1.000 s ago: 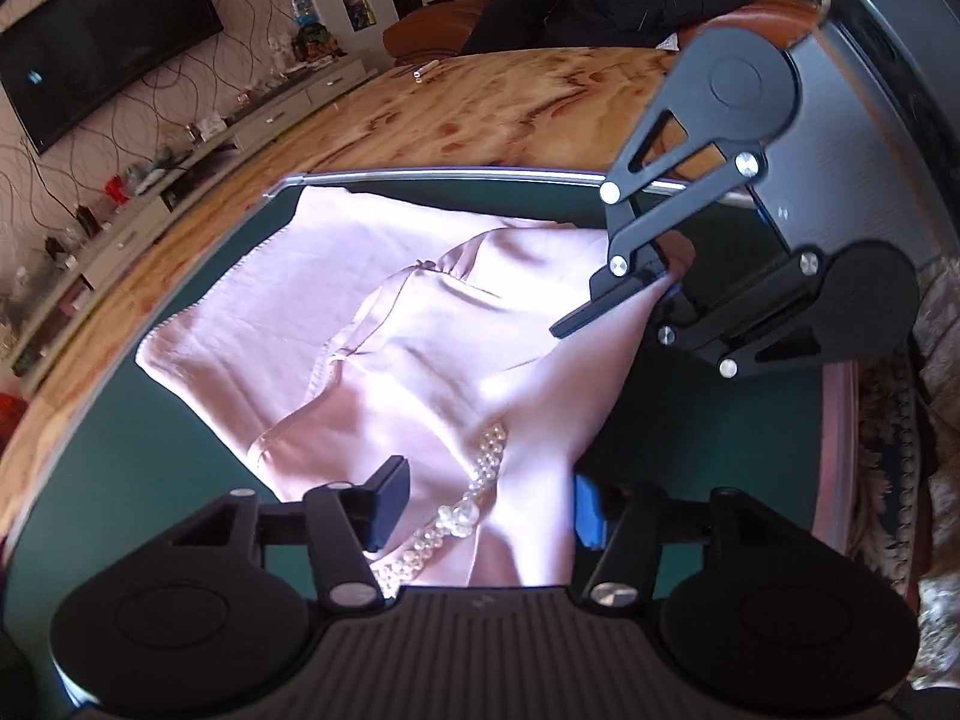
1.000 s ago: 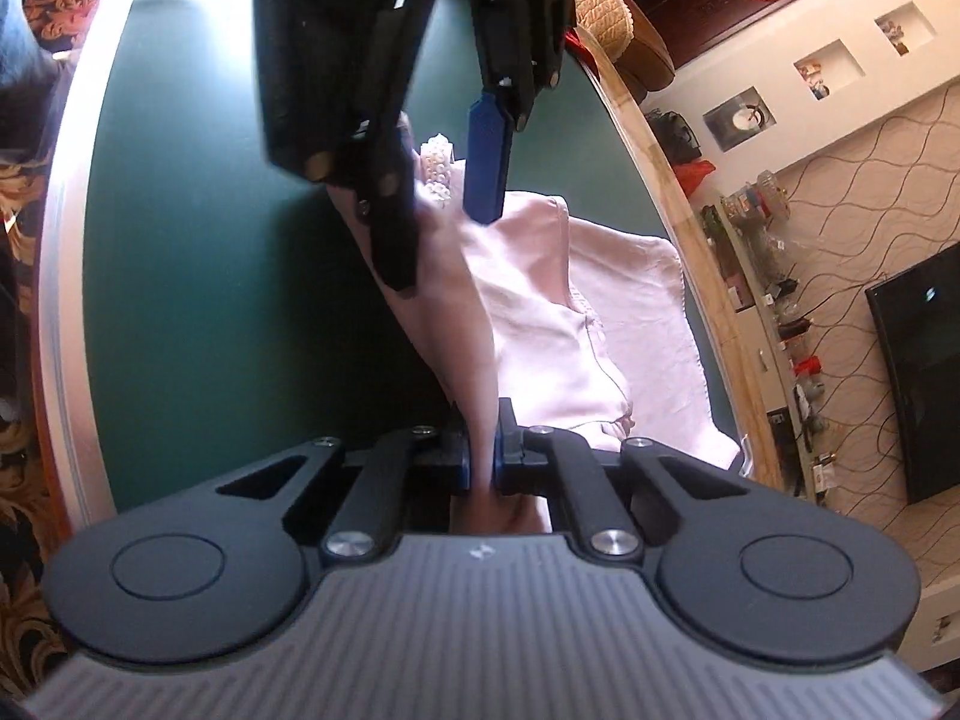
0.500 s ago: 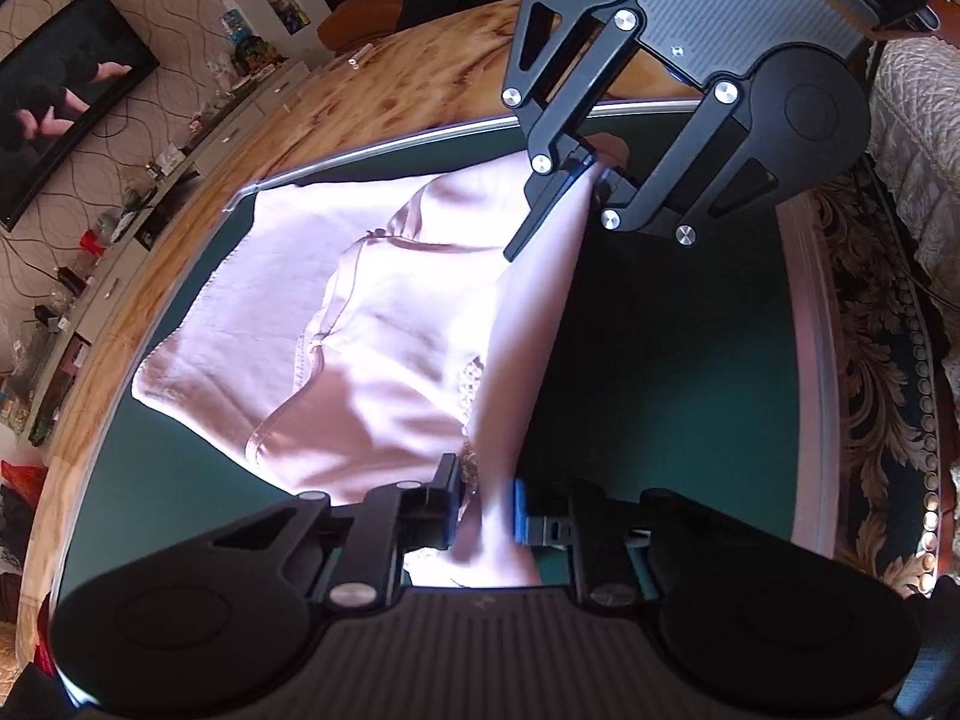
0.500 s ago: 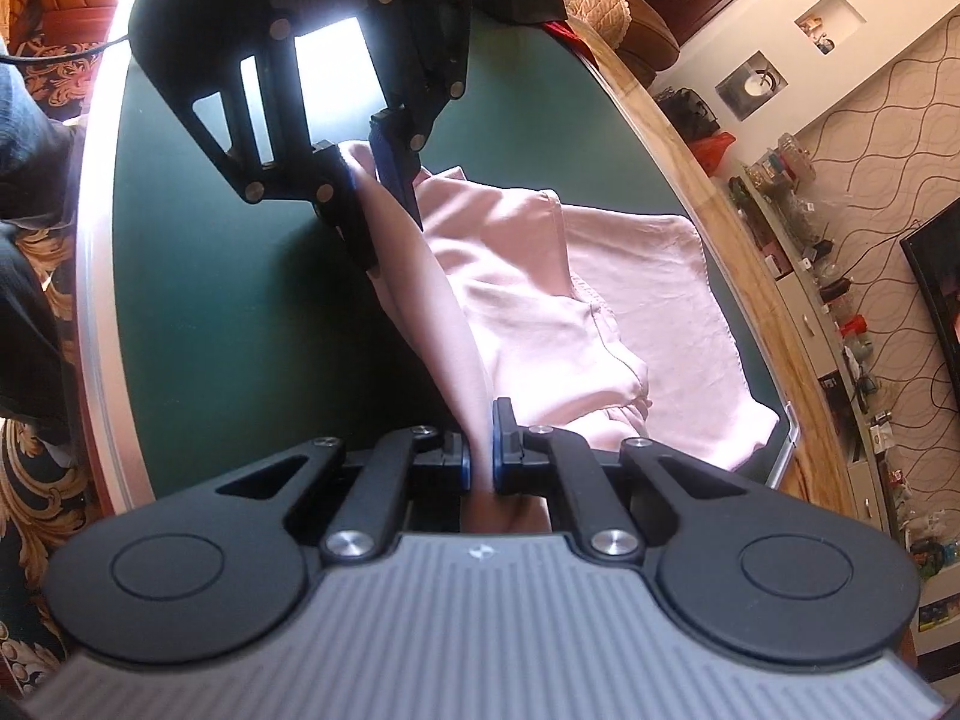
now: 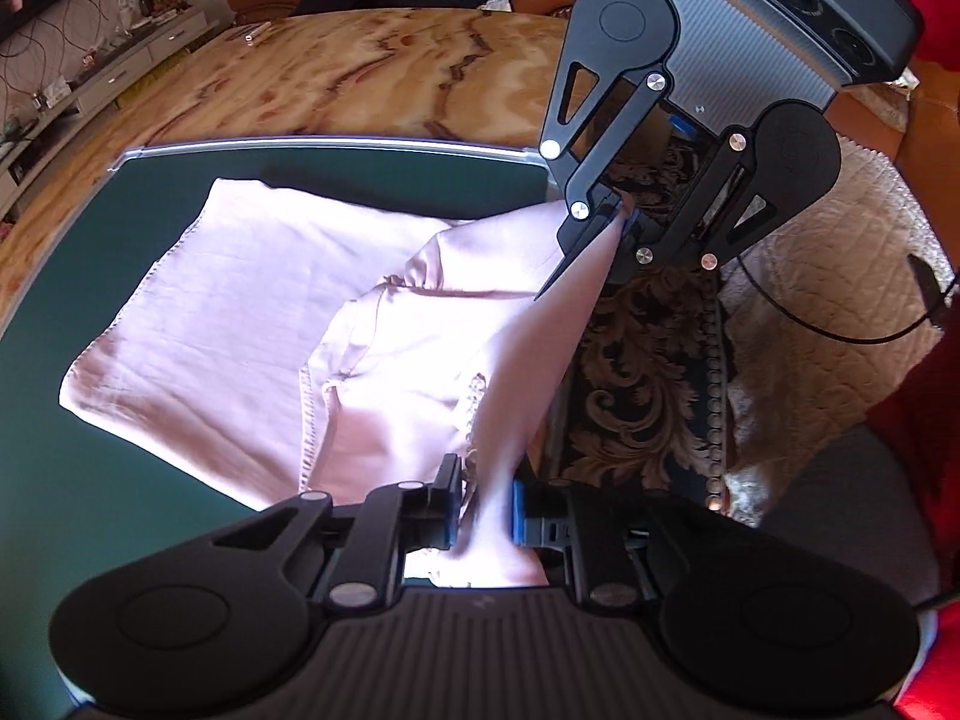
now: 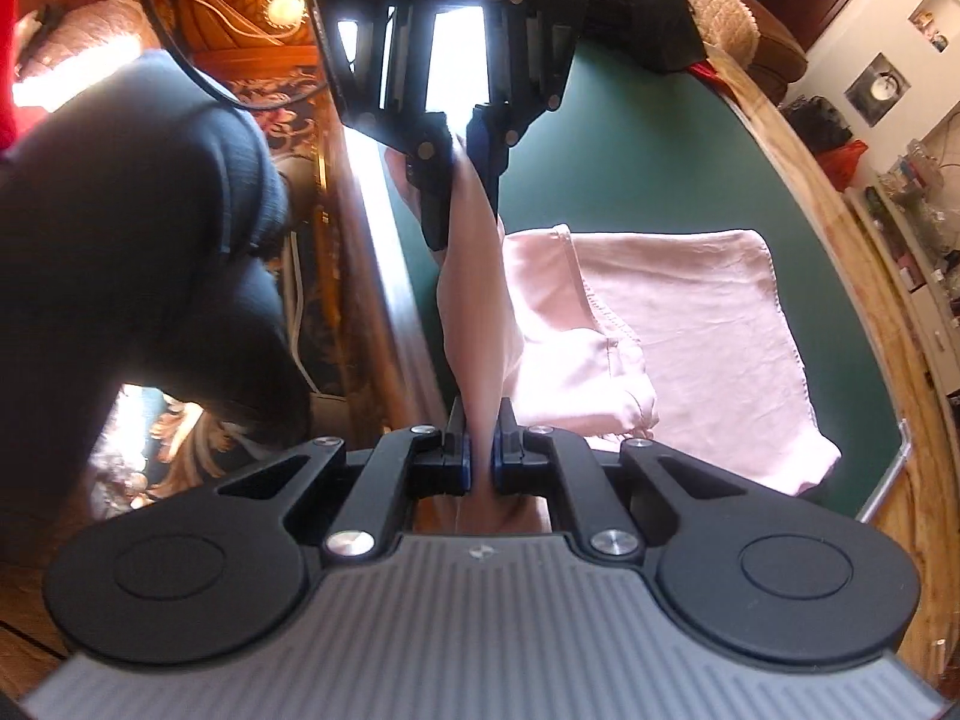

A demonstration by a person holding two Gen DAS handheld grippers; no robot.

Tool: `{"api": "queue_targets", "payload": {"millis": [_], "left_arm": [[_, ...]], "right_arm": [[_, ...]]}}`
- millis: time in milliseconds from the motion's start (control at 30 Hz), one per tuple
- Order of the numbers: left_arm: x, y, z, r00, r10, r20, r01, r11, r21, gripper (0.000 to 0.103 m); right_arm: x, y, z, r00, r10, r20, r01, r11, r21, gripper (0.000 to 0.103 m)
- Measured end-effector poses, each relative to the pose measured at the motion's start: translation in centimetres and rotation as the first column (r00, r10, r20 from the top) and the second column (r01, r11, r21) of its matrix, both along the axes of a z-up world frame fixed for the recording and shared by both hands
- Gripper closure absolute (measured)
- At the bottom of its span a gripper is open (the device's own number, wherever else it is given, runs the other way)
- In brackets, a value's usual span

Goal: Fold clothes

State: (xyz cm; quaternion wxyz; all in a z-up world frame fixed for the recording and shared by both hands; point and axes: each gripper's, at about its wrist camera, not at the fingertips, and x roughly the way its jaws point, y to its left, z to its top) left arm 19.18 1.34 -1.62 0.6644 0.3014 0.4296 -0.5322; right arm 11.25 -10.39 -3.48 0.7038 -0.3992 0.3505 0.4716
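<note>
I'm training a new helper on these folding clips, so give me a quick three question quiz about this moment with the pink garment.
1. True or false: both hand-held grippers grip the pink garment.
2. What does the garment partly rest on? A) green mat B) sofa C) bare floor
3. Fill in: the fabric between the left hand-held gripper and the right hand-held gripper is lifted off the ____.

Key: 1 true; 2 A, the green mat; 3 mat.

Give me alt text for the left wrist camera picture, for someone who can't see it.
Both grippers pinch one edge of a pink garment, stretched between the left gripper below and the right gripper above. The rest lies rumpled on a green mat on a wooden table.
</note>
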Motion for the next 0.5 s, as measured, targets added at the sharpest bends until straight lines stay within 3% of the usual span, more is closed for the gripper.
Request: {"api": "queue_targets", "payload": {"millis": [133, 267, 367, 500], "left_arm": [[0.4, 0.8, 1.9, 0.998, -0.011, -0.061, 0.010, 1.000, -0.013, 0.085], [3.2, 1.5, 3.1, 0.996, 0.008, -0.090, -0.010, 1.000, -0.019, 0.086], [7.2, 1.9, 3.0, 0.995, 0.038, -0.096, -0.041, 0.999, -0.025, 0.086], [14.0, 1.7, 1.6, 0.992, 0.089, -0.092, -0.093, 0.995, -0.034, 0.086]], "right_arm": [[1.3, -0.6, 3.3, 0.991, -0.003, -0.131, 0.012, 0.997, 0.071, 0.095], [6.4, -1.6, 5.5, 0.959, -0.022, -0.281, 0.064, 0.988, 0.143, 0.095], [12.3, -2.5, 5.8, 0.916, -0.059, -0.396, 0.141, 0.973, 0.181, 0.095], [20.5, -4.1, 3.5, 0.842, -0.124, -0.526, 0.261, 0.945, 0.196, 0.095]]}}
